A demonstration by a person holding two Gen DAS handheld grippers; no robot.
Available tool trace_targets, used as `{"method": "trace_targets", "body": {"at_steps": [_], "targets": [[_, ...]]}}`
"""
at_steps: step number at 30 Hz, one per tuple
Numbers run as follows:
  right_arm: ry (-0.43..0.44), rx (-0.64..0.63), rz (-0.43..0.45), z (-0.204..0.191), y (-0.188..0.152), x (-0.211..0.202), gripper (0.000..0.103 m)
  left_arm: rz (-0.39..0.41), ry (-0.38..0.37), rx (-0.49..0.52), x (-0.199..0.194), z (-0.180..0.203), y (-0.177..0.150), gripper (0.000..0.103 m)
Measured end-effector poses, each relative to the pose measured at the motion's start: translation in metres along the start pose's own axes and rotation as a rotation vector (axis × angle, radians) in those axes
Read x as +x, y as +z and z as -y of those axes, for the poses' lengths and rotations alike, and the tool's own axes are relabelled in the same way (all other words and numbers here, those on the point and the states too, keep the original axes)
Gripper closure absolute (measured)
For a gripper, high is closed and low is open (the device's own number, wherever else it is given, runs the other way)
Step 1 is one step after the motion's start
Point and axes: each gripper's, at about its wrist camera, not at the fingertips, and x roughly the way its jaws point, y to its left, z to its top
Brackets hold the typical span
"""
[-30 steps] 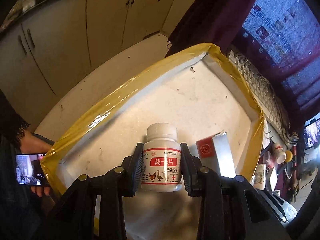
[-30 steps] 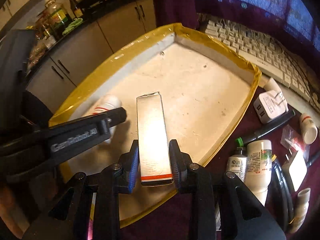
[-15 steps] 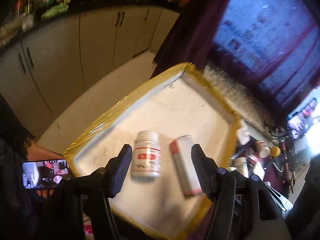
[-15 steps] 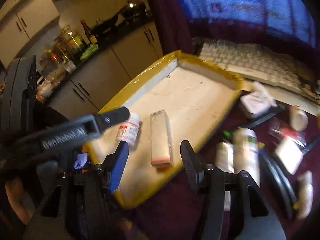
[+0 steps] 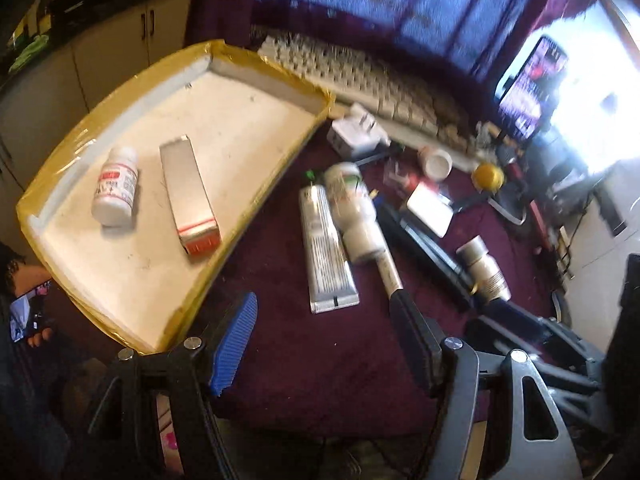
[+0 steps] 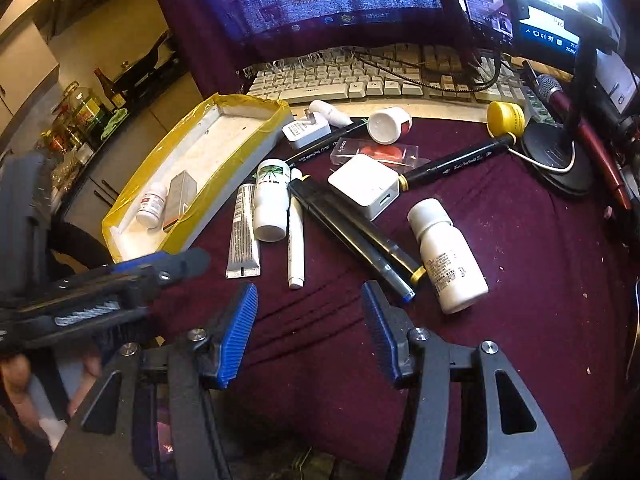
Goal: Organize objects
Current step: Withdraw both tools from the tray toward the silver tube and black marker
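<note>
A white pill bottle [image 5: 114,188] and a silver box with a red end [image 5: 190,196] lie side by side in the yellow-taped tray [image 5: 260,196]. My left gripper [image 5: 322,304] hovers over the maroon cloth right of the tray, its jaws opening with nothing between them; just ahead lie a silver tube [image 5: 328,248] and a green-labelled white bottle [image 5: 354,212]. My right gripper [image 6: 309,288] stands open and empty above the cloth, behind a white marker [image 6: 296,240], black pens [image 6: 352,232] and another white bottle [image 6: 446,256].
Behind the clutter is a keyboard [image 6: 360,76]. Around it lie a white charger cube [image 6: 366,186], a plug adapter [image 6: 306,132], a black marker [image 6: 452,164] and a yellow cap [image 6: 506,118]. A microphone stand base [image 6: 560,160] sits at the right. A hand holds a phone [image 5: 28,316] left of the tray.
The left gripper let go of the pill bottle and the right gripper let go of the silver box in the tray. Both opened and drew back to the right over the cloth.
</note>
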Motion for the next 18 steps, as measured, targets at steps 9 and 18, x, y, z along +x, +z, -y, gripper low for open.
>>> {"method": "trace_targets", "body": {"at_steps": [9, 18], "targets": [[-0.014, -0.04, -0.041, -0.004, -0.016, 0.017, 0.05, -0.073, 0.031, -0.032, 0.031, -0.013, -0.014, 0.04], [0.002, -0.021, -0.033, 0.001, -0.017, 0.016, 0.05, -0.062, 0.06, -0.003, 0.035, 0.0, -0.009, 0.038]]}}
